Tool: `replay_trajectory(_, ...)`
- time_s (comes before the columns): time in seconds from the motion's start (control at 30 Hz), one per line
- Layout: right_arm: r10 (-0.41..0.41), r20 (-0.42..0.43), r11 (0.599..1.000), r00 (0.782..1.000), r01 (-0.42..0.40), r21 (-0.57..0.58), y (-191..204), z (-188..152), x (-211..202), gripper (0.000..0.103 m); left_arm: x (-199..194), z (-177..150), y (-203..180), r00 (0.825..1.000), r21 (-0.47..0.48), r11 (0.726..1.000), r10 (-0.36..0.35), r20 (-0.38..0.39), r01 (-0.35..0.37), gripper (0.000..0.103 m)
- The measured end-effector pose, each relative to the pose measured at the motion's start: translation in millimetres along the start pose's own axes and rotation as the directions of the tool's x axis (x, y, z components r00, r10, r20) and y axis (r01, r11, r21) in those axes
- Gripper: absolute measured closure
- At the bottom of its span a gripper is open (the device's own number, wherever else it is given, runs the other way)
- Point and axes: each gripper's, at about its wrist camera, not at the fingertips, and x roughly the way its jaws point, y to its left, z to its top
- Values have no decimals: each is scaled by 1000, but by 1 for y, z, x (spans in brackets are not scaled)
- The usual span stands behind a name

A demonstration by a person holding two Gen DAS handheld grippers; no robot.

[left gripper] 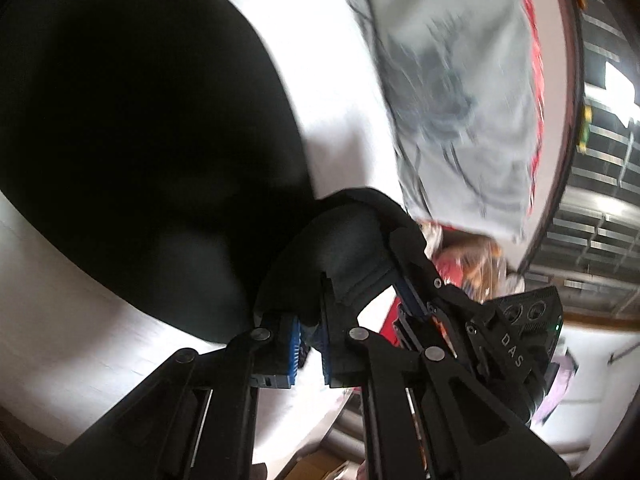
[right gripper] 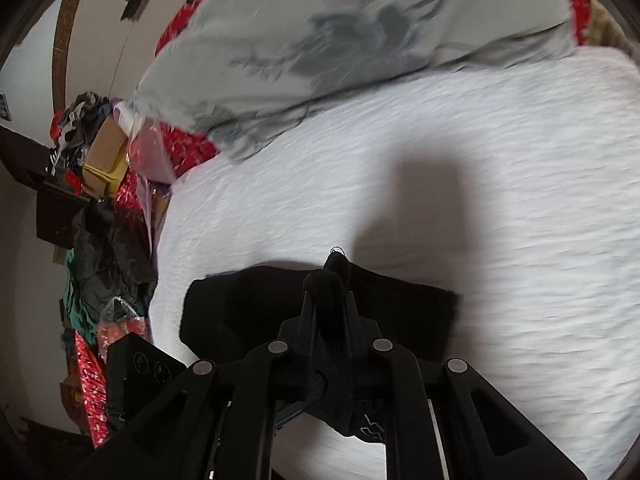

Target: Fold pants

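Observation:
The black pants hang as a wide dark sheet over the white bed cover in the left wrist view. My left gripper is shut on a bunched edge of the pants, the cloth pinched between its blue pads. Just to its right, my right gripper clamps the same edge. In the right wrist view my right gripper is shut on a small bunch of black cloth, and the rest of the pants lies spread below it on the bed cover.
A grey patterned quilt lies across the far part of the bed, over red bedding. Beside the bed's left edge are a cardboard box and a heap of dark clothes. Shelving stands beyond the bed.

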Motion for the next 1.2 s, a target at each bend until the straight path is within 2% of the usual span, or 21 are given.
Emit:
replay_trajectory(0.13, 40, -47, 999, 998, -39, 24, 22, -2, 41, 88, -11, 25, 27, 1000, -54, 998, 20, 15, -19, 97)
replay_trajectory(0.27, 23, -80, 999, 997, -19, 49, 34, -7, 75, 82, -13, 39, 37, 1000, -78, 997, 20, -18, -21, 96)
replay_trajectory(0.33, 16, -89, 999, 996, -11, 51, 39, -8, 79, 80, -20, 39, 32, 999, -40, 998, 43, -1, -43, 95)
replay_trajectory(0.47, 47, -85, 998, 995, -45, 35, 48, -11, 62, 77, -28, 38, 17, 995, 55, 994, 94, 22, -95, 93)
replay_trajectory(0.57, 92, -47, 995, 995, -91, 27, 49, -21, 31, 74, -41, 33, 5, 979, 184, 965, 172, 105, -189, 85)
replay_trajectory(0.63, 145, -10, 988, 989, -144, 54, 41, -35, 7, 64, -48, 30, -1, 964, 264, 932, 213, 159, -250, 70)
replay_trajectory(0.67, 169, 8, 982, 986, -169, 83, 33, -45, -2, 58, -49, 29, -3, 961, 291, 920, 221, 168, -262, 67)
replay_trajectory(0.7, 198, 25, 974, 980, -199, 111, 26, -54, -9, 56, -49, 29, -3, 962, 300, 918, 217, 167, -259, 65)
replay_trajectory(0.77, 257, 61, 948, 964, -264, 180, 10, -74, -16, 54, -44, 29, -3, 967, 306, 920, 208, 149, -245, 65)
replay_trajectory(0.83, 316, 78, 903, 945, -325, 281, -9, -92, -10, 50, -39, 29, -5, 974, 315, 924, 188, 126, -219, 65)
replay_trajectory(0.9, 371, 77, 840, 925, -370, 397, -25, -107, 9, 50, -40, 24, -10, 979, 335, 921, 168, 117, -198, 65)
replay_trajectory(0.97, 420, 76, 778, 904, -402, 483, -33, -117, 28, 50, -48, 18, -15, 980, 381, 905, 149, 135, -190, 62)
replay_trajectory(1.03, 444, 108, 736, 890, -430, 523, -35, -119, 37, 49, -51, 14, -26, 962, 430, 864, 194, 194, -261, 49)
replay_trajectory(1.1, 430, 114, 718, 896, -416, 558, -36, -119, 47, 47, -55, 13, -31, 951, 460, 838, 204, 233, -292, 44)
replay_trajectory(1.13, 428, 119, 708, 896, -414, 572, -36, -120, 50, 47, -56, 15, -32, 945, 467, 827, 217, 245, -311, 38)
replay_trajectory(1.2, 419, 134, 691, 898, -411, 595, -37, -120, 55, 46, -52, 20, -32, 935, 474, 811, 248, 253, -343, 36)
